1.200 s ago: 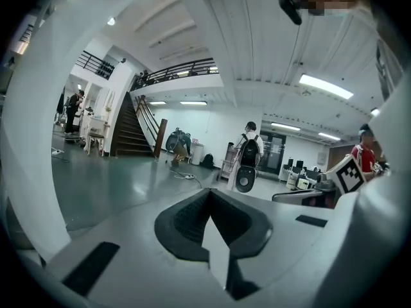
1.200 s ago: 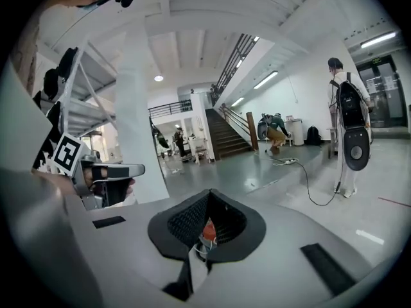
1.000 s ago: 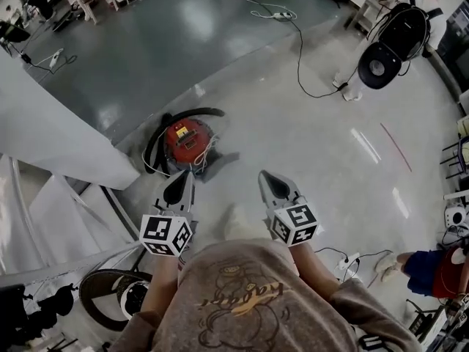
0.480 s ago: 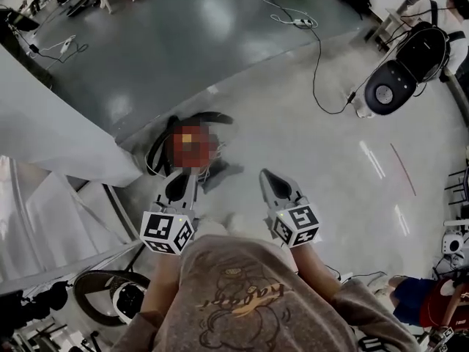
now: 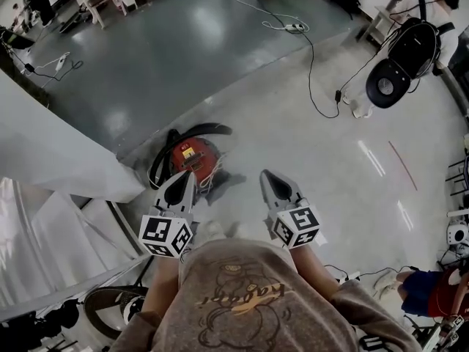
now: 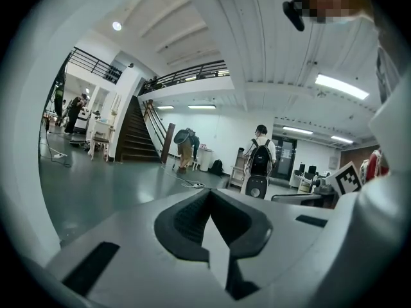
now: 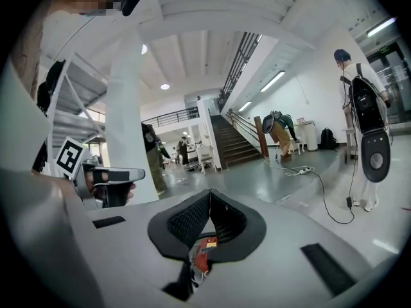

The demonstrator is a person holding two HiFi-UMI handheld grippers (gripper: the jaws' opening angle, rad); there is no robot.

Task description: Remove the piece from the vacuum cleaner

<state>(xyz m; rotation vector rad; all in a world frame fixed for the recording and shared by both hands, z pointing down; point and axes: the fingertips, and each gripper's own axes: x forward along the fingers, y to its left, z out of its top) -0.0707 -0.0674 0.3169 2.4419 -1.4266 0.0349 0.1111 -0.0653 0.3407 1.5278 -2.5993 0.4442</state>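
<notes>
A red canister vacuum cleaner (image 5: 192,155) sits on the floor with its black hose (image 5: 187,133) curled round it and a pale cord over its top. My left gripper (image 5: 185,180) hangs shut just in front of it, empty. My right gripper (image 5: 269,177) is shut too, empty, held to the right of the vacuum. In the right gripper view a sliver of the red vacuum cleaner (image 7: 203,254) shows through the gap below the closed jaws. The left gripper view looks across the hall over its closed jaws and the vacuum is not in it.
A slanted white pillar (image 5: 58,149) rises at the left. Cables and a power strip (image 5: 293,28) trail over the floor at the back. A person with a black backpack unit (image 5: 399,46) stands at the far right. Round black gear (image 5: 110,303) lies at the lower left.
The view has shifted slightly as I move; the vacuum cleaner now lies a little lower and closer to my left gripper. Both grippers keep their shut pose.
</notes>
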